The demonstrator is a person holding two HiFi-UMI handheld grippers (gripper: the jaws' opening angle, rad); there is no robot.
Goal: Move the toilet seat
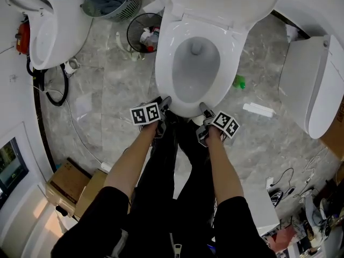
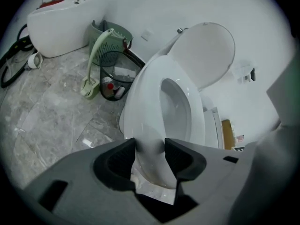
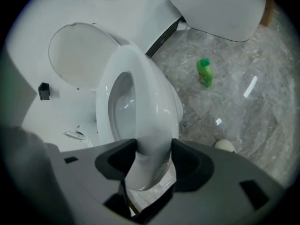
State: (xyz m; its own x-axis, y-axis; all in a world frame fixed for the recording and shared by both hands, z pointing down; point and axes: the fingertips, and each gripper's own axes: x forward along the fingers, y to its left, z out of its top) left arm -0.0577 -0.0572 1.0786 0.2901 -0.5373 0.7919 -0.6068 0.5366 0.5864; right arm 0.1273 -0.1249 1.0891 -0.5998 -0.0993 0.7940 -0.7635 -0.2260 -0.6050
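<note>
Two grips noted: left tongs (image 1: 165, 103) clenched on the seat (image 1: 163, 63) rim at 7 o'clock, right tongs (image 1: 205, 109) clenched at 5 o'clock. Seat lies down on the bowl (image 1: 196, 74); lid (image 1: 220, 1) raised at 12 o'clock.

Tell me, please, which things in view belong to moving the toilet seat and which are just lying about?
Belong to the job:
- toilet seat
- left gripper and right gripper, each closed on the seat's front rim

Just lying about:
- wire wastebasket
- green bottle
- cardboard box
</note>
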